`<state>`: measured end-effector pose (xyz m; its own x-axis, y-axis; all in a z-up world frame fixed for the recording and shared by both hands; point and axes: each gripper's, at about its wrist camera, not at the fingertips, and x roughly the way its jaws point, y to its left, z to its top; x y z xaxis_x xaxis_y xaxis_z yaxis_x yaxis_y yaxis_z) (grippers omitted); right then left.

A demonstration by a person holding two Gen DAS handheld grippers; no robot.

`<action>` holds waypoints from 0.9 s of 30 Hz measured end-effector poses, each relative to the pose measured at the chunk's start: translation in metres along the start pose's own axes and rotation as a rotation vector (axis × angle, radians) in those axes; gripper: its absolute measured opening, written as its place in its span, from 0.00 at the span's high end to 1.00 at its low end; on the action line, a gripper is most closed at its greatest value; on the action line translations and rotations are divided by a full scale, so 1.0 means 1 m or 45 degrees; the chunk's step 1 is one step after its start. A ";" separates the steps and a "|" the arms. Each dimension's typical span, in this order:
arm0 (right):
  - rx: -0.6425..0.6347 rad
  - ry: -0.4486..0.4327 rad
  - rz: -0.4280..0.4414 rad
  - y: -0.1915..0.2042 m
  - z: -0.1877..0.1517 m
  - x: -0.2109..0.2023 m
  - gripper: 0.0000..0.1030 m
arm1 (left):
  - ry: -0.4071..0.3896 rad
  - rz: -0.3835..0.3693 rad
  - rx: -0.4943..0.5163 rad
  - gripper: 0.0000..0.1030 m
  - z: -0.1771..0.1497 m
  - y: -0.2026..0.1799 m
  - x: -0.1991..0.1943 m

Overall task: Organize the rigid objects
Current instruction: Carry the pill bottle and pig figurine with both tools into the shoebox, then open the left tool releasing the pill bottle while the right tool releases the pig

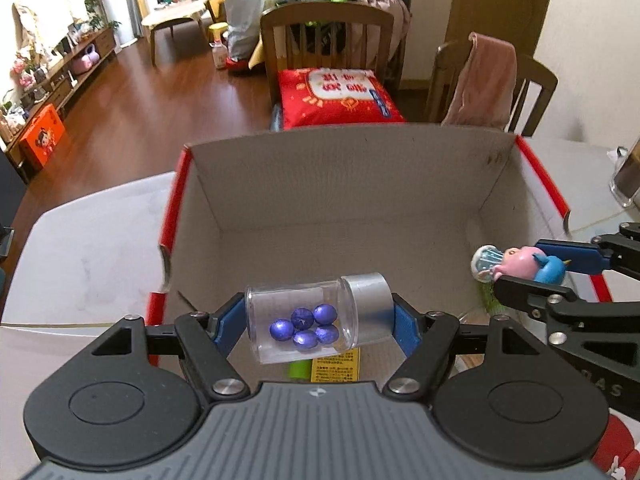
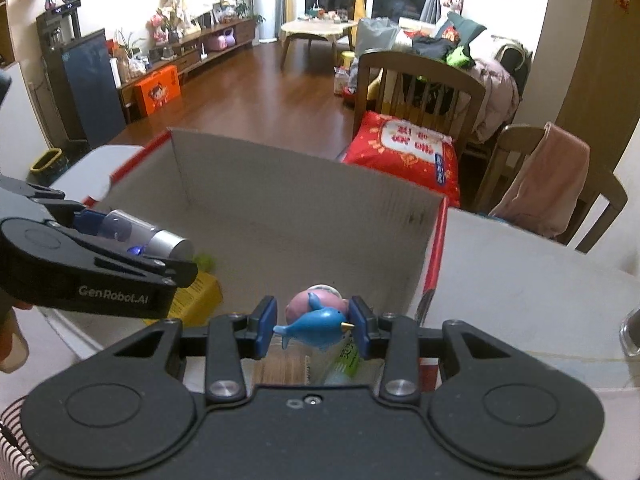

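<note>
My left gripper is shut on a clear plastic jar lying sideways, with a silver lid and several blue balls inside, held over the near end of an open cardboard box. In the right wrist view the jar shows at the left. My right gripper is shut on a small toy figure, pink with a blue whale-like part, above the box's near right corner. The toy figure also appears at the right of the left wrist view.
Inside the box lie a yellow packet, a green tube and a green object. The box stands on a white table. A glass container stands at the far right. Wooden chairs stand beyond the table.
</note>
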<state>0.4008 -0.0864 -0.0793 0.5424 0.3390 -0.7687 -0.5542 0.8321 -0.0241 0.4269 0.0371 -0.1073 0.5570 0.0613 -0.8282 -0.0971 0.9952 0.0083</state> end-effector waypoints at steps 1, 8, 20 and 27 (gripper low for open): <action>-0.002 0.015 0.000 0.001 -0.001 0.003 0.63 | 0.009 0.004 0.004 0.28 0.000 -0.001 0.003; -0.050 0.053 -0.024 0.008 -0.004 0.010 0.63 | 0.078 0.004 0.001 0.28 -0.001 -0.002 0.021; -0.035 0.115 -0.014 0.009 -0.003 0.008 0.61 | 0.163 -0.010 -0.023 0.28 0.000 -0.003 0.028; -0.021 0.100 -0.018 0.008 -0.005 -0.004 0.49 | 0.142 -0.027 -0.033 0.28 0.000 -0.001 0.018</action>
<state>0.3911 -0.0827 -0.0794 0.4995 0.2913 -0.8158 -0.5572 0.8291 -0.0451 0.4366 0.0371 -0.1223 0.4640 0.0301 -0.8853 -0.1086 0.9938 -0.0232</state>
